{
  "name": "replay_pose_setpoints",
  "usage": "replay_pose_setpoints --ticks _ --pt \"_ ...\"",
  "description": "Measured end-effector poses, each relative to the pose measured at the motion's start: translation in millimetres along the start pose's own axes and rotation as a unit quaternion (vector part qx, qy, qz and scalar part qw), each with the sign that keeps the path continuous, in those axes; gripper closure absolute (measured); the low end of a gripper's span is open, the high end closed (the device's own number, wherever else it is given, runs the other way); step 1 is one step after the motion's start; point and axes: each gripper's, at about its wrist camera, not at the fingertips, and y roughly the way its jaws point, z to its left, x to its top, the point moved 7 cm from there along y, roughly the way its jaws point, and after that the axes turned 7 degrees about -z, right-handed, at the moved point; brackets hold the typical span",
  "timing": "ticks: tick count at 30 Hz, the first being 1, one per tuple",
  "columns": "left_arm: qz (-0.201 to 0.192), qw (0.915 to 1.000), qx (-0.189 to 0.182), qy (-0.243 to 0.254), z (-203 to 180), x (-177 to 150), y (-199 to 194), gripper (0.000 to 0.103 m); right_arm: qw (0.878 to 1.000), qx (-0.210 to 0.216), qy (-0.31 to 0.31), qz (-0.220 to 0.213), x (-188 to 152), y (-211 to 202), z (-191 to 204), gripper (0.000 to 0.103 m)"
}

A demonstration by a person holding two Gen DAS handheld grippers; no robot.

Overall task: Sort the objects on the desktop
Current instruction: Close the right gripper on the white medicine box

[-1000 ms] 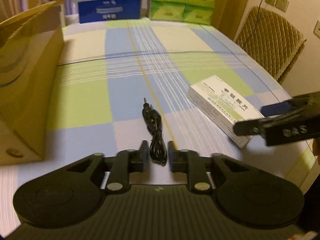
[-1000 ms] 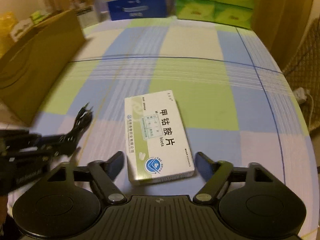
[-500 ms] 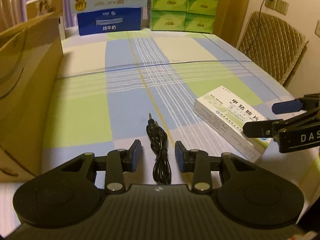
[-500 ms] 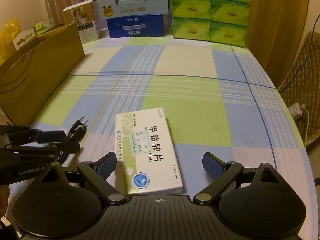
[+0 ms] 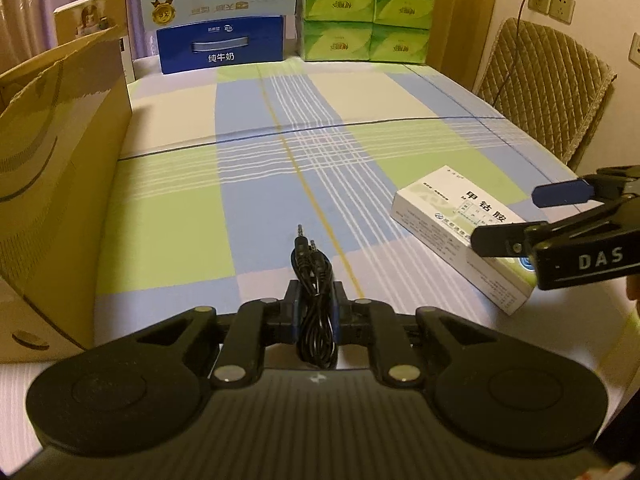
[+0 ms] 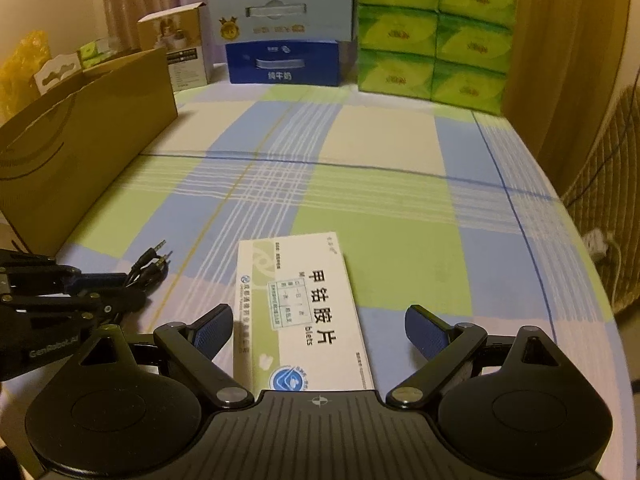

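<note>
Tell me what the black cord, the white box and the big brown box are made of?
The cord looks like rubbery plastic, slightly shiny, with metal plug tips; it bends in loops. The white box looks like thin smooth card: sharp folded edges, printed top. The big brown box looks like matte cardboard, with a rough torn rim. The left gripper pinches the cord; the right gripper is open around the white box.

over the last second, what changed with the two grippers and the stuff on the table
The left gripper closed its fingers on the black audio cable; half a second ago they stood open either side of it. The right gripper stayed open, straddling the white medicine box, which shifted little. The cardboard box on the left is unchanged.
</note>
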Motion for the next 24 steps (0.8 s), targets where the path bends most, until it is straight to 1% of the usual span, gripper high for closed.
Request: replay_pose_setpoints --ticks 6,14,19,24 --pt "-0.003 0.9999 -0.005 -0.012 1.7 2.6 -2.8 0.092 1.000 0.002 -0.012 0.009 -2.6 7.8 3.6 0.013" --pt "-0.002 0.9999 -0.008 -0.012 -0.7 4.5 -3.9 0.092 1.000 0.007 -0.021 0.017 -5.6 16.5 7.5 0.015" --pt "-0.001 0.9999 -0.009 -0.013 -1.3 4.5 -4.3 0.092 0.999 0.015 -0.010 0.026 -7.2 24.8 8.7 0.027" --pt "-0.001 0.9999 -0.011 -0.013 -2.5 5.2 -3.7 0.092 0.999 0.012 -0.020 0.029 -8.1 26.7 11.7 0.032"
